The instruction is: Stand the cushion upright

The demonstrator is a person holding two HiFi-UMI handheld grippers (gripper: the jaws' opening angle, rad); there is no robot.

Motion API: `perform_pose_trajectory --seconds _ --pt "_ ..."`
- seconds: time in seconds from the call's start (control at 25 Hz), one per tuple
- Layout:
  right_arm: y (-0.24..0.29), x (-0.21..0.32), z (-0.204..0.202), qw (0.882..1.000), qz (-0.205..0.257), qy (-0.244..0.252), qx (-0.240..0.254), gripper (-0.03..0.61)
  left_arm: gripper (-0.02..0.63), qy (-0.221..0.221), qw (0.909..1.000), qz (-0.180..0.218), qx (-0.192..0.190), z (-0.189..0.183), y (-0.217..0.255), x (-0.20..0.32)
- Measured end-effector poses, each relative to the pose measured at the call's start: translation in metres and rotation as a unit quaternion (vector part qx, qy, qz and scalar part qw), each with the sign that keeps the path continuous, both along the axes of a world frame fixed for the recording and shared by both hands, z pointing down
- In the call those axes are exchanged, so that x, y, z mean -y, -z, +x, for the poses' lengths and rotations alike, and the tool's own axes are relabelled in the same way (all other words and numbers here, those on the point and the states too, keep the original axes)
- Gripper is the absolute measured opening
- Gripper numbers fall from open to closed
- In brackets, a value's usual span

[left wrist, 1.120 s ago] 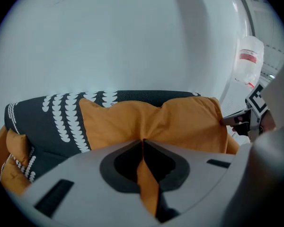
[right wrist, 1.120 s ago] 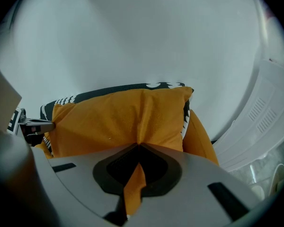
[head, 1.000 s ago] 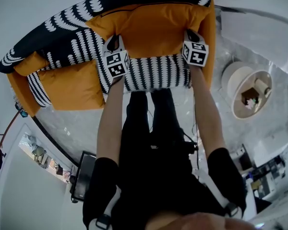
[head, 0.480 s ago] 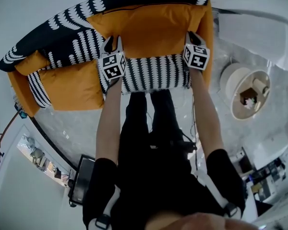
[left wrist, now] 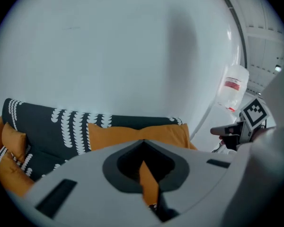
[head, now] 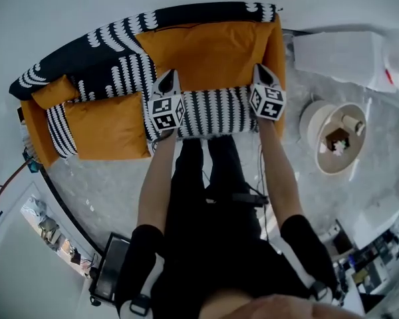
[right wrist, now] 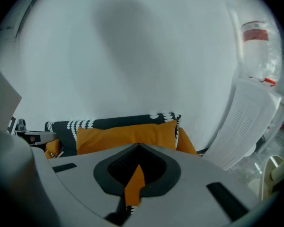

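A black-and-white striped cushion (head: 216, 111) lies across the front of the orange sofa seat (head: 110, 125), just before the orange back cushion (head: 206, 45). My left gripper (head: 167, 80) is at the striped cushion's left end and my right gripper (head: 261, 73) at its right end. In the left gripper view, the left gripper (left wrist: 149, 193) is shut on a fold of the cushion's orange fabric (left wrist: 146, 176). The right gripper (right wrist: 132, 190) pinches a similar orange fold (right wrist: 134, 183). Both ends of the cushion are raised off the seat.
A black throw with white scallops (head: 113, 45) covers the sofa's back and left side, with a small orange pillow (head: 53, 92) at its left end. A round side table (head: 332, 138) and a white box (head: 339, 48) stand to the right. A dark device (head: 110, 274) lies on the floor.
Both grippers have closed on the cushion's ends and risen with them. The striped cushion has come up off the seat and looks narrower from above.
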State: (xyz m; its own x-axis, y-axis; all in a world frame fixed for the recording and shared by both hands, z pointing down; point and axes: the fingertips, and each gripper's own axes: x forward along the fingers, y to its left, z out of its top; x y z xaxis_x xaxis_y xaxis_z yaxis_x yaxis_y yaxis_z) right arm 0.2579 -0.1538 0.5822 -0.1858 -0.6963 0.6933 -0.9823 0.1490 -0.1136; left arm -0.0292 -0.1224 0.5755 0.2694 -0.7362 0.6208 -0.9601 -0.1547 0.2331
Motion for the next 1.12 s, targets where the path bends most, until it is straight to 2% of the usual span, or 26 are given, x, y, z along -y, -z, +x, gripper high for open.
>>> perform_pose_trajectory --seconds 0.2,0.48,0.76,0.92,1.12 --pt "0.054 -0.032 -0.019 0.999 0.038 0.004 0.017 -0.005 -0.005 -0.032 0.9991 0.020 -0.018 0.014 0.050 -0.031" --pt "0.132 -0.085 -0.040 0.995 0.085 0.014 0.048 -0.005 -0.005 -0.059 0.9916 0.112 -0.023 0.031 0.153 -0.069" --pt "0.202 -0.129 -0.051 0.989 0.125 0.029 0.069 -0.005 -0.005 -0.034 0.9890 0.140 -0.034 0.027 0.225 -0.105" --pt "0.236 -0.148 -0.061 0.985 0.147 0.039 0.085 -0.005 -0.004 -0.038 0.9867 0.154 -0.038 0.024 0.253 -0.128" --pt "0.268 -0.163 -0.071 0.979 0.176 0.048 0.090 -0.005 -0.005 -0.045 0.9795 0.196 -0.016 0.021 0.287 -0.142"
